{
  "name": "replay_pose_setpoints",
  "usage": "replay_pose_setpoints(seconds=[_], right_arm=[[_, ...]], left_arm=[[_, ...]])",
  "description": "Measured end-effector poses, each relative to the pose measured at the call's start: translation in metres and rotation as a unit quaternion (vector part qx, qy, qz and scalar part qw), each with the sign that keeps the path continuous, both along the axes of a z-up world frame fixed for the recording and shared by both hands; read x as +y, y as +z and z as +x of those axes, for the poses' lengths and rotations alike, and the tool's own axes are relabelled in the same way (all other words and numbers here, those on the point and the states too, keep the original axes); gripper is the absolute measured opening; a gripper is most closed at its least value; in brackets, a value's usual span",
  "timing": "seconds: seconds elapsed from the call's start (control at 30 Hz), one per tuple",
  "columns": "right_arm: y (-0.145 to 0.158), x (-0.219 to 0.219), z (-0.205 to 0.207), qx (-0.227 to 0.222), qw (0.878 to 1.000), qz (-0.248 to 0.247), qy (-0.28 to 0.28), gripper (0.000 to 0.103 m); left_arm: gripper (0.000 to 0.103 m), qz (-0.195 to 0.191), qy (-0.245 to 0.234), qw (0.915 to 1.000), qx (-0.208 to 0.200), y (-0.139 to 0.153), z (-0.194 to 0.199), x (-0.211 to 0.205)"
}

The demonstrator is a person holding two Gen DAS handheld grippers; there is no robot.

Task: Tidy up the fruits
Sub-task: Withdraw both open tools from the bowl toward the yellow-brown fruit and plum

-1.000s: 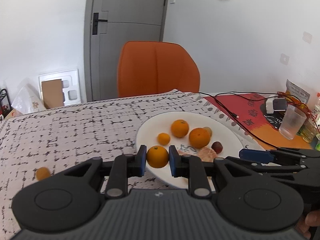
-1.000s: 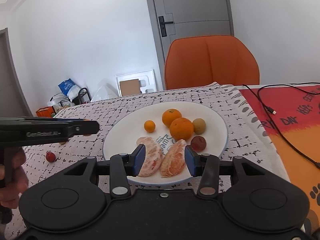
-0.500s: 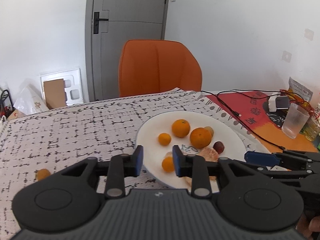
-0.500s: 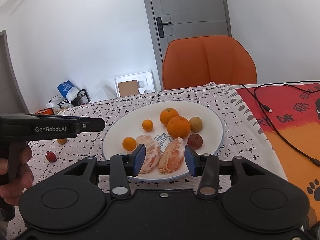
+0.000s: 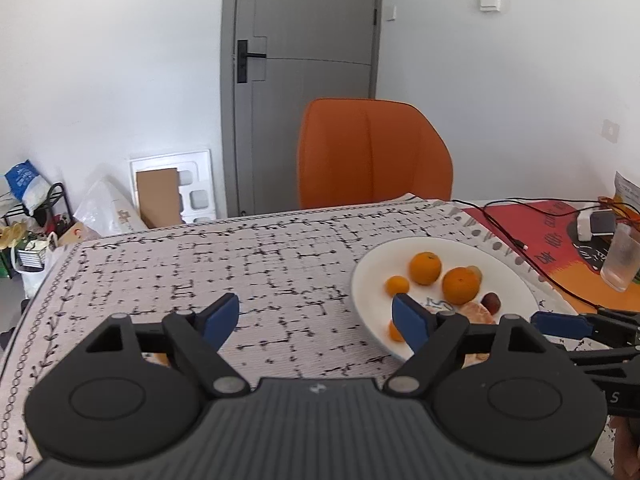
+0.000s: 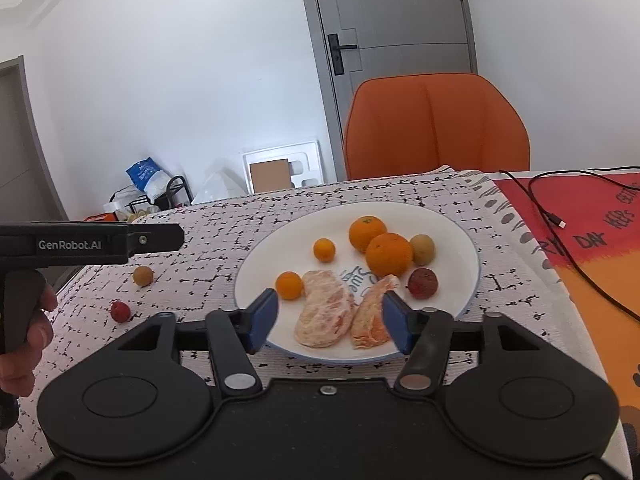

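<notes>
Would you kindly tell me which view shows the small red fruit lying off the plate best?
The right wrist view: the small red fruit lies unobstructed on the tablecloth. The left wrist view does not show it.

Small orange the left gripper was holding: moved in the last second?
Yes. The small orange now lies on the white plate, left of the peeled segments; the left gripper has just opened, empty.

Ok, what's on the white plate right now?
On the white plate: two oranges, two small kumquats, two peeled citrus pieces, a tan round fruit, a dark red one. The fruit partly covers the plate's printed lettering.
</notes>
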State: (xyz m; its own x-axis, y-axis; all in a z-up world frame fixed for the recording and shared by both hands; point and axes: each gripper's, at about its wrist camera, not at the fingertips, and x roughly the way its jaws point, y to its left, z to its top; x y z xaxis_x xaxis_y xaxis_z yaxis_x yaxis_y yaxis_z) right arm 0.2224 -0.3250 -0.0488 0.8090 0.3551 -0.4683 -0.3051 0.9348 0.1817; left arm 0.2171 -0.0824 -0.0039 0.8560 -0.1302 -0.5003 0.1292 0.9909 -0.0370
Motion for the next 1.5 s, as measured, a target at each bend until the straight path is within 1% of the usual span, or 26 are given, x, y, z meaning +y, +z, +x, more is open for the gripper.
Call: replay_pose_setpoints(seconds=[0.13, 0.33, 0.4, 0.67, 0.97, 1.4, 1.5], right_arm=[[0.002, 0.006, -0.002, -0.004, 1.0, 0.002, 0.007, 0.07], [0.005, 0.017, -0.003, -0.009, 1.0, 0.002, 0.014, 0.086], [0.005, 0.021, -0.003, -0.01, 1.0, 0.003, 0.017, 0.094], [0.004, 0.037, -0.002, -0.008, 1.0, 0.007, 0.029, 0.103], [0.003, 0.052, -0.002, -0.004, 0.999, -0.001, 0.047, 0.103], [0.0, 0.072, -0.001, 0.003, 0.998, -0.011, 0.068, 0.103], [0.0, 0.076, -0.001, 0.004, 0.997, -0.015, 0.071, 0.103]], left_arm=[[0.085, -0.002, 0.013, 0.9999, -0.004, 0.003, -0.006, 0.013], [0.086, -0.005, 0.032, 0.9994, -0.007, 0.005, -0.015, 0.032], [0.087, -0.006, 0.04, 0.9991, -0.008, 0.004, -0.017, 0.039], [0.087, -0.011, 0.064, 0.9979, 0.0, -0.004, -0.025, 0.06], [0.087, -0.022, 0.082, 0.9963, 0.012, -0.015, -0.032, 0.081], [0.087, -0.039, 0.087, 0.995, 0.03, -0.034, -0.035, 0.097], [0.085, -0.046, 0.086, 0.9946, 0.037, -0.039, -0.033, 0.099]])
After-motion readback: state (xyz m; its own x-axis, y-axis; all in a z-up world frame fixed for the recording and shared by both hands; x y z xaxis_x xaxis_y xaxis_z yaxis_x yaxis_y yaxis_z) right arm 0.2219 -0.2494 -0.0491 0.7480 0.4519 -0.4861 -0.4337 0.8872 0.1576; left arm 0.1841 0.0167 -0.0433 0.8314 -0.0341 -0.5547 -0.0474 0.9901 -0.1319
